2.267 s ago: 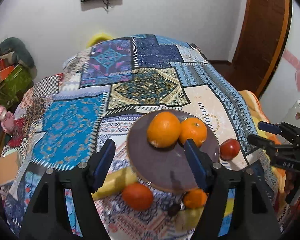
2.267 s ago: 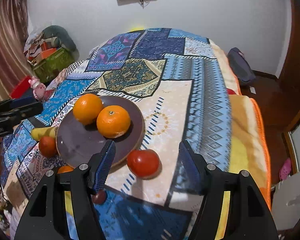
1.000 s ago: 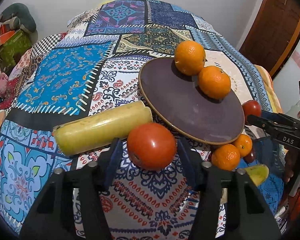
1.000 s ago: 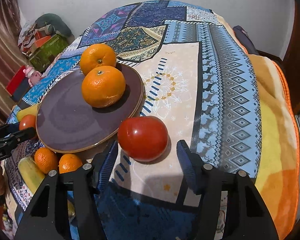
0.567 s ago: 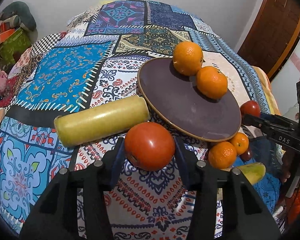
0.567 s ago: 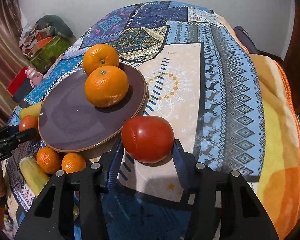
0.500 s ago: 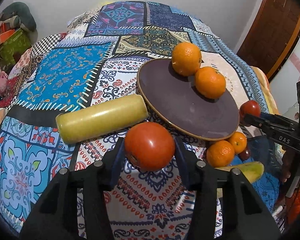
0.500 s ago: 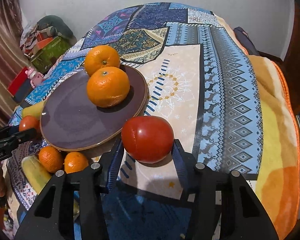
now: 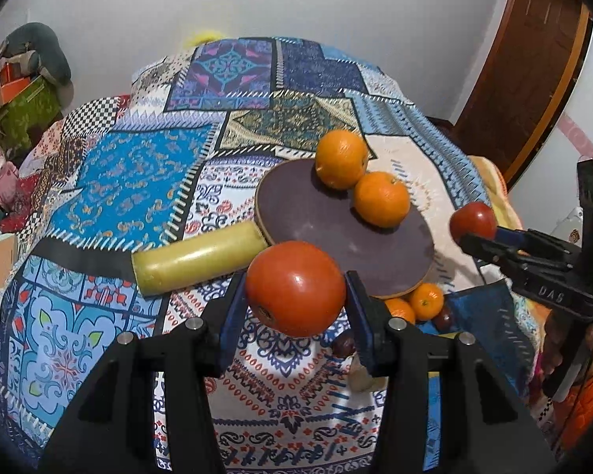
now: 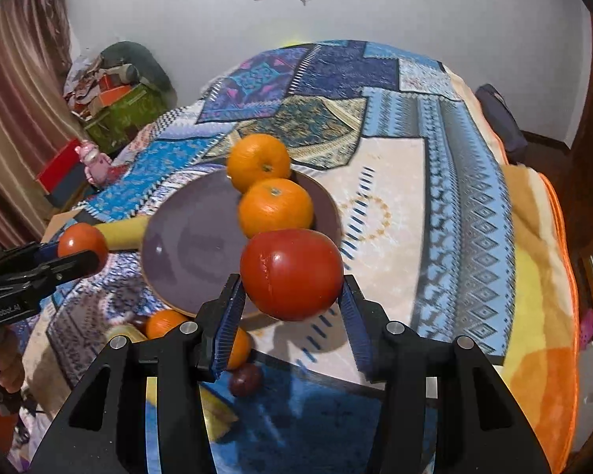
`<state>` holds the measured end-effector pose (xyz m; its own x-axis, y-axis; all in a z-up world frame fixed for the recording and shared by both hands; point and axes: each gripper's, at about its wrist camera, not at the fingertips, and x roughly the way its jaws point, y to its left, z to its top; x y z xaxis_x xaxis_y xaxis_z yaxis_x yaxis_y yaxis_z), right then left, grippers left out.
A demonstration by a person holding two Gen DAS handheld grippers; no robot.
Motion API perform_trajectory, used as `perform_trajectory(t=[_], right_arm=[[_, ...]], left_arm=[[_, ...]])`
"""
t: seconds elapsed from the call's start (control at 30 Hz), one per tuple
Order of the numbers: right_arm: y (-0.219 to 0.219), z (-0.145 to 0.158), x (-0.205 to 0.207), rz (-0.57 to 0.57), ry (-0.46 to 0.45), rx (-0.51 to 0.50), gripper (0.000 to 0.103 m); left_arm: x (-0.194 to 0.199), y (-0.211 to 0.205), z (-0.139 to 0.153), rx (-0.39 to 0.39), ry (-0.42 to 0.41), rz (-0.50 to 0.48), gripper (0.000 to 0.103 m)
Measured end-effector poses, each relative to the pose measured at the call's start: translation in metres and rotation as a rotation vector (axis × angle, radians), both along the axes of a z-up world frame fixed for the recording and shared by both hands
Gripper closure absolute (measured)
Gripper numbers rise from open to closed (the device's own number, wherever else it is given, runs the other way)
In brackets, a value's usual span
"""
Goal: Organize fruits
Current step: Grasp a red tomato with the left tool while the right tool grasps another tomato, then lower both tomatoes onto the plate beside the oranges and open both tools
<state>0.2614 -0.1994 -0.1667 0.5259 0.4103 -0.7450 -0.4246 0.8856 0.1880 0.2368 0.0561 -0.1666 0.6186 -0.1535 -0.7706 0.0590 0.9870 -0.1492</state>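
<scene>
Your dark brown plate (image 9: 308,213) on the patchwork bedspread (image 9: 138,181) holds two oranges (image 10: 274,207), touching, toward its 1 o'clock rim. Your left hand-held gripper (image 9: 294,308) is clamped on an orange-red tomato (image 9: 294,288) above the plate's 7 o'clock edge, and your right hand-held gripper (image 10: 290,304) pinches a red tomato (image 10: 292,272) at its 5 o'clock edge. The yellow cylinder (image 9: 199,258) lies flat, its long axis running 8 to 2 o'clock, one end touching the plate's rim.
</scene>
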Motion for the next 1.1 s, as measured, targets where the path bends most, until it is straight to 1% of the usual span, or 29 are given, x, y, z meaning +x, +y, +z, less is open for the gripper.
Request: perform_trajectory(t=[0.17, 0.3, 0.63, 1.1], right_arm=[[0.02, 0.002, 0.002, 0.032, -0.006, 0.012, 0.057], [0.036, -0.001, 0.005, 0.06, -0.002, 0.012, 0.057], [0.067, -0.018, 0.014, 0.12, 0.029, -0.015, 0.057], [0.082, -0.034, 0.026, 0.155, 0.056, -0.063, 0.057]], left_arm=[[0.006, -0.004, 0.006, 0.004, -0.016, -0.009, 0.055], [0.017, -0.006, 0.004, 0.006, -0.016, -0.013, 0.055], [0.043, -0.01, -0.015, 0.001, 0.023, -0.024, 0.055], [0.078, -0.01, -0.028, 0.027, 0.042, -0.048, 0.055]])
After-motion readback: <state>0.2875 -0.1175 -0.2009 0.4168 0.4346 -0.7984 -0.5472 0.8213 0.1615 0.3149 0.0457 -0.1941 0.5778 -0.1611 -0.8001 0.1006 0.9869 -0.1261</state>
